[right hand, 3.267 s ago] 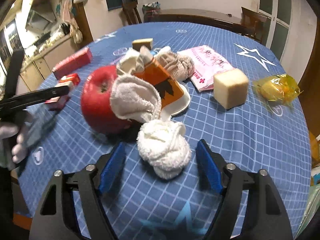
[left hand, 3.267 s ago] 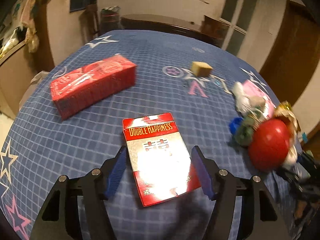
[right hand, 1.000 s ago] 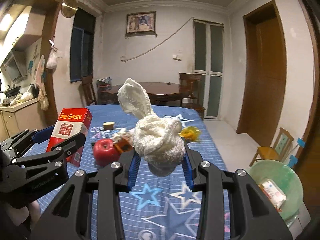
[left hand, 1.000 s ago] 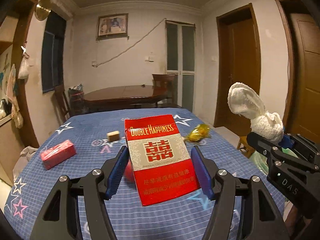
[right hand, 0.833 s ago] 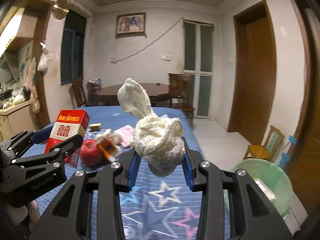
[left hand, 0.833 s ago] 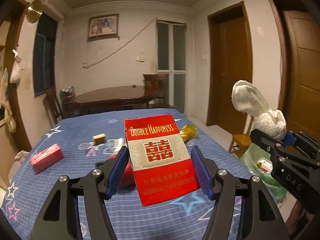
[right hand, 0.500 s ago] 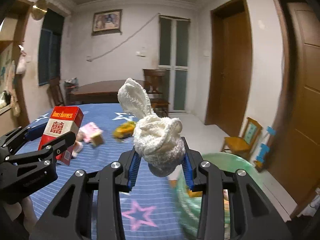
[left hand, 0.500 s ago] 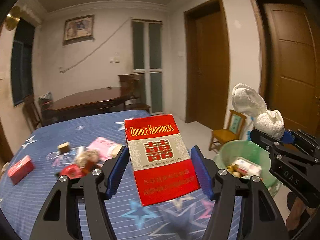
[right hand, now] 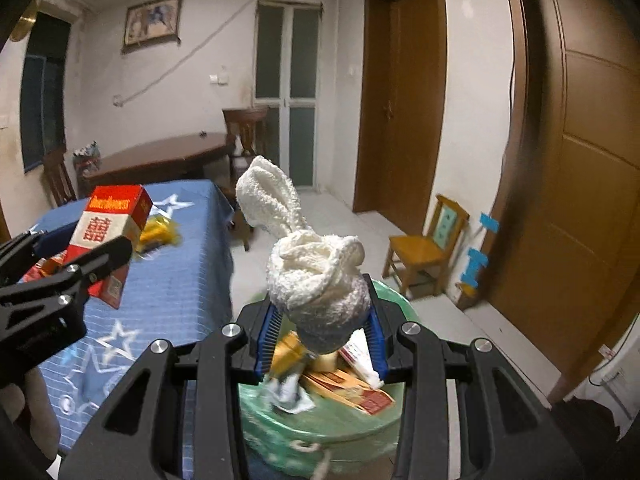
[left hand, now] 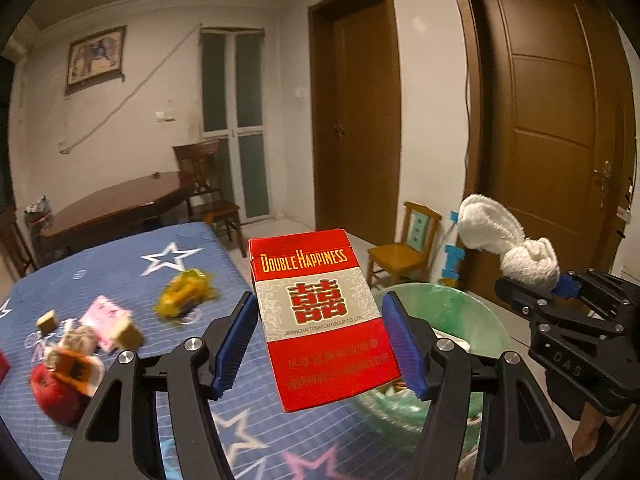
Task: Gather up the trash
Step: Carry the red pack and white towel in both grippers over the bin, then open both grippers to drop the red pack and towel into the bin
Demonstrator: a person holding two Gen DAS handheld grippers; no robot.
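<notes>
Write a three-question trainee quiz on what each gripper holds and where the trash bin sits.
1. True or false: the left gripper is shut on the red cigarette pack.
2. What does the right gripper hold?
A. apple
B. white knotted cloth
C. yellow wrapper
3. Fill in: the green-lined bin sits directly below the ____ gripper.

Key: 1 true; 2 B; 3 right.

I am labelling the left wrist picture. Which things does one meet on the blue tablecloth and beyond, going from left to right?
Red apple → pink packet → yellow wrapper → red cigarette box → green bin → white towel.
</notes>
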